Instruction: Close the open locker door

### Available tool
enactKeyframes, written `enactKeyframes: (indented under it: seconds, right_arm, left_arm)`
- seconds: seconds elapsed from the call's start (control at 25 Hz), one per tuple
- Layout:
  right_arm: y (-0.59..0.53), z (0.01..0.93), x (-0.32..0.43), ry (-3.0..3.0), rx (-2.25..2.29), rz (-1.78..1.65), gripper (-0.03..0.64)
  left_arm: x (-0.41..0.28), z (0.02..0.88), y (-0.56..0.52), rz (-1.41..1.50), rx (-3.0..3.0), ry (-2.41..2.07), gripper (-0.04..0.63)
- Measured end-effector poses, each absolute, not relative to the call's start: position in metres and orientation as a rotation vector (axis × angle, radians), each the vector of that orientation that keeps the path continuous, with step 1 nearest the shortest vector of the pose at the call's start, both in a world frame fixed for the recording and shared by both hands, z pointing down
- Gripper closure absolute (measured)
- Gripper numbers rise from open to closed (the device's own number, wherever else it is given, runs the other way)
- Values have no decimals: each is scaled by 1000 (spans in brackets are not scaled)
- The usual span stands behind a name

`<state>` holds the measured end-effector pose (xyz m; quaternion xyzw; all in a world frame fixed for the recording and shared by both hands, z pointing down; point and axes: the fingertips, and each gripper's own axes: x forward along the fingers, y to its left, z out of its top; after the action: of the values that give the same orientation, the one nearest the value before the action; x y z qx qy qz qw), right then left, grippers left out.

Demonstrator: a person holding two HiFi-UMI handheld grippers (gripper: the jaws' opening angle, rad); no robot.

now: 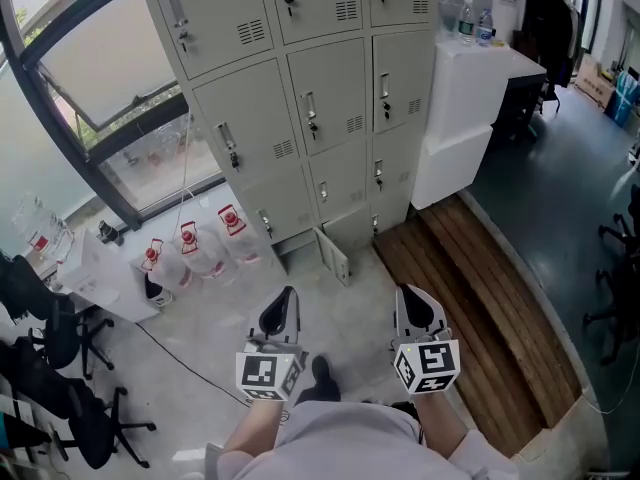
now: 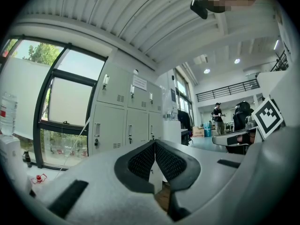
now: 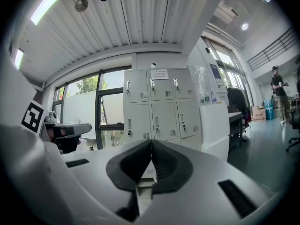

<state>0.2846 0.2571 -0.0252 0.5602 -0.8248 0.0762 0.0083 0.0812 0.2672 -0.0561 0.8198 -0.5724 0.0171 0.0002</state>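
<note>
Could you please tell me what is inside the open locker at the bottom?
Only the door, swung outward, and the locker's front edge show. Its inside is hidden: the upper lockers block it from above, and in both gripper views the jaws cover it.

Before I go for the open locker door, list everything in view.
grey metal locker bank: one, grey, straight ahead by the window
small open locker door: one, grey, bottom row, swung outward
clear water jugs with red caps: three, floor left of lockers
white cabinet: one, white, right of lockers
clear bottles: two, atop the cabinet
brown wooden plank strip: one, floor at right
black office chairs: several, left and right edges
left tongs: one, grey with black pads, shut, empty
right tongs: one, same colours, shut, empty
</note>
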Motion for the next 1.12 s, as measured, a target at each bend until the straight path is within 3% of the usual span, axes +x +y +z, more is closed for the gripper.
enactKeyframes:
  seconds: [0.44, 0.76, 1.12]
  right_arm:
    - [141, -8, 241, -2492, 1806, 279, 604]
    - [37, -9, 171, -2438, 1829, 266, 604]
    - [-30, 0, 140, -2420, 1807, 267, 604]
  left_arm:
    - [45, -34, 134, 29, 2624, -1675, 585]
    - [-36, -33, 19, -7, 2608, -1685, 586]
    - [-66, -11, -38, -2, 2553, -1661, 584]
